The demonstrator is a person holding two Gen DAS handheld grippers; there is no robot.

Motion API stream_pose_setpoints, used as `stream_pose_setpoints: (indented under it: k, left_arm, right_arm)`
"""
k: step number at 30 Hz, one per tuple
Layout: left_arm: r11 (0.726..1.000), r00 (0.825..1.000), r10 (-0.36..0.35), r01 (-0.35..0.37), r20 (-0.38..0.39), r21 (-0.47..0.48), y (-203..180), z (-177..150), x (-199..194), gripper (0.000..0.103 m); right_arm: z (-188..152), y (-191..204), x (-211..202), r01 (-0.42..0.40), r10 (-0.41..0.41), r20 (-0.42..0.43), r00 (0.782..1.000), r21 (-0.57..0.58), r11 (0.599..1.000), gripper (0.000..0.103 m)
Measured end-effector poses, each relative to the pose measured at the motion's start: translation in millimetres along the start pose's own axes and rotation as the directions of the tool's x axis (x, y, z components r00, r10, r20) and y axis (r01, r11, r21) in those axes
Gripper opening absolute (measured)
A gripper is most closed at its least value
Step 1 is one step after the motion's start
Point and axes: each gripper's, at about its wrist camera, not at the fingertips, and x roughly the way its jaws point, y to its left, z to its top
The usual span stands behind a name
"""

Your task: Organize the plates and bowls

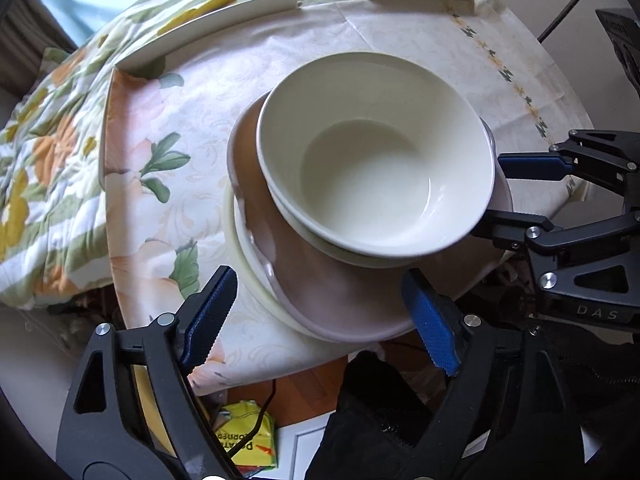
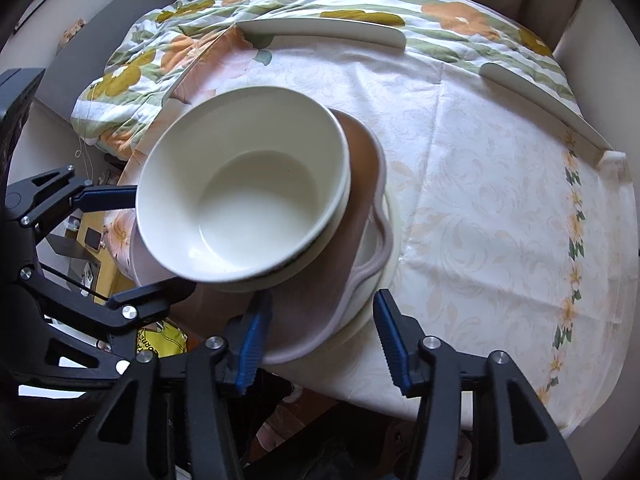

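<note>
A cream bowl (image 1: 376, 156) sits nested in a second bowl on a mauve wavy-rimmed plate (image 1: 320, 280), itself on a cream plate (image 1: 240, 248), at the tablecloth's (image 2: 500, 208) near edge; the stack overhangs it. The left gripper (image 1: 320, 320) stands wide, jaws clear of the rim. The right gripper (image 2: 316, 340) is partly open, straddling the plates' edge, holding nothing. Far and right, the cloth lies bare up to two white rails (image 2: 320, 26).

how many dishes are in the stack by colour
cream bowls: 2, nested
brown wavy-edged plate: 1
cream plate at the bottom: 1
total: 4
</note>
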Motion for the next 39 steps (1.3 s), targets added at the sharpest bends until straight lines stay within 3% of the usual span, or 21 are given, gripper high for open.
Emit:
stream_pose_setpoints:
  k: [5,9,14,17,18,19,20,21,22,24,26,30,34,37,39]
  left_arm:
    - [0.999,0.999,-0.021,0.022,0.03,-0.037,3.1,-8.8,-14.3,0.083]
    - [0.996,0.995,-0.005,0.014,0.098,-0.086,0.8,-18.0,-42.0,0.083]
    - [0.988,0.97,0.037,0.0,0.241,-0.152,-13.0,-29.1,-101.8,0.083]
    - [0.982,0.93,0.097,-0.031,0.353,-0.188,-26.3,-36.6,-149.0,0.083]
    - [0.978,0.911,0.114,-0.033,0.396,-0.204,-31.3,-40.7,-166.7,0.083]
    - [0.974,0.889,0.132,-0.034,0.439,-0.223,-36.2,-45.4,-184.1,0.085]
    - [0.971,0.87,0.148,-0.037,0.47,-0.236,-39.3,-49.0,-197.8,0.092]
    - [0.966,0.845,0.173,-0.046,0.507,-0.255,-44.6,-54.6,-213.5,0.097]
    - [0.961,0.821,0.197,-0.054,0.536,-0.271,-48.5,-59.2,-226.1,0.103]
    - [0.952,0.766,0.237,-0.059,0.598,-0.302,-56.7,-72.2,-250.7,0.103]
    - [0.945,0.736,0.26,-0.063,0.624,-0.32,-61.7,-81.0,-265.8,0.103]
    - [0.934,0.679,0.31,-0.086,0.665,-0.347,-69.8,-96.3,-286.4,0.103]
    - [0.934,0.645,0.315,-0.081,0.697,-0.348,-74.6,-109.4,-299.3,0.103]
    - [0.934,0.622,0.327,-0.097,0.712,-0.344,-79.6,-116.8,-305.5,0.103]
    - [0.934,0.613,0.328,-0.097,0.719,-0.343,-81.7,-119.0,-307.7,0.103]
  right_arm:
    - [-8.3,0.9,-18.5,0.004,-0.006,0.052,0.999,0.04,0.999,0.048]
    - [-13.5,3.3,-42.6,-0.007,0.001,0.119,0.993,0.048,0.999,0.048]
    - [-24.8,7.5,-95.4,0.002,-0.009,0.231,0.973,0.03,1.0,0.048]
    - [-34.7,7.3,-139.8,0.031,-0.038,0.328,0.944,0.026,0.999,0.048]
    - [-38.2,6.8,-155.0,0.039,-0.047,0.359,0.932,0.031,0.999,0.054]
    - [-42.9,5.5,-170.4,0.049,-0.063,0.396,0.916,0.045,0.998,0.062]
    - [-47.2,3.3,-183.7,0.053,-0.075,0.43,0.9,0.062,0.997,0.084]
    - [-51.9,0.8,-197.0,0.051,-0.082,0.464,0.882,0.079,0.996,0.098]
    - [-58.5,-0.9,-211.6,0.048,-0.09,0.499,0.862,0.096,0.994,0.1]
    - [-68.2,-3.0,-231.1,0.068,-0.128,0.541,0.831,0.129,0.989,0.101]
    - [-80.0,-3.0,-249.2,0.081,-0.163,0.593,0.789,0.162,0.983,0.101]
    - [-98.3,4.3,-270.6,0.091,-0.196,0.657,0.728,0.191,0.977,0.101]
    - [-112.7,15.0,-284.4,0.111,-0.226,0.701,0.676,0.207,0.972,0.101]
    - [-119.2,20.5,-287.9,0.13,-0.248,0.717,0.652,0.217,0.968,0.101]
    - [-121.9,21.3,-288.2,0.122,-0.246,0.721,0.648,0.22,0.968,0.101]
